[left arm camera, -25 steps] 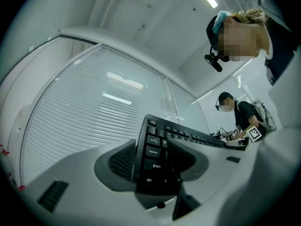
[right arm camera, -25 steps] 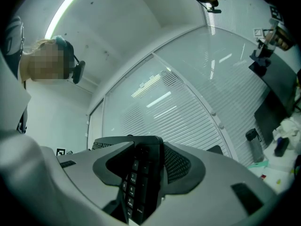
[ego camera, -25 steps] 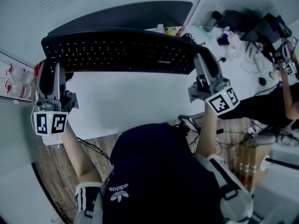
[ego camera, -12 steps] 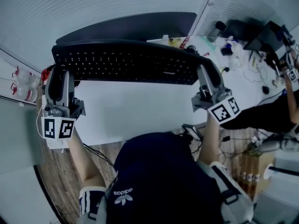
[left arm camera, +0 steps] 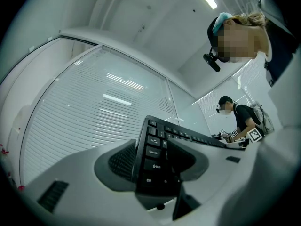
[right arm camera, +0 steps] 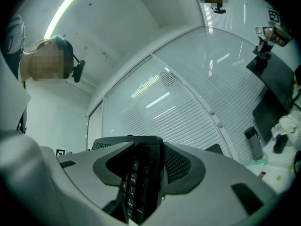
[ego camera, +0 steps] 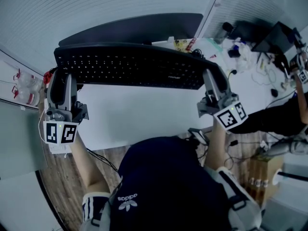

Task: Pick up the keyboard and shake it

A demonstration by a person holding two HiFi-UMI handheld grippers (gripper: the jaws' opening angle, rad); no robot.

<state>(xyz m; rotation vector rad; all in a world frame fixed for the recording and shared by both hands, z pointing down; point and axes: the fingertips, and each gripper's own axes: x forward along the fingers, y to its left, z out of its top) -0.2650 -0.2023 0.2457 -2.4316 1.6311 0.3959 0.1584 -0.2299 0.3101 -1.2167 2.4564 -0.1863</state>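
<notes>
Two big things fill the head view: the white worktop (ego camera: 139,114), spread across the middle of the frame, and the black keyboard (ego camera: 130,64), stretched from left to right across the upper middle. The keyboard is held up off the worktop, roughly level, with its keys facing the camera. A dark curved panel (ego camera: 139,28) sits just beyond it towards the top of the frame.

The left gripper (ego camera: 60,77) holds the keyboard's left end, at the left of the frame. In the left gripper view its jaws stand wide and press on that end from both sides, with the Shift and Ctrl keys of the keyboard (left arm camera: 153,147) between the pads of the left gripper (left arm camera: 154,166).

The right gripper (ego camera: 211,78) holds the other end, right of centre. In the right gripper view its jaws are likewise spread wide and clamped on the number-pad end of the keyboard (right arm camera: 136,182), which stands edge-on between the pads of the right gripper (right arm camera: 146,166).

At the left edge of the head view lie clear bottles (ego camera: 24,88). Small clutter (ego camera: 240,47) covers the worktop at the upper right.
</notes>
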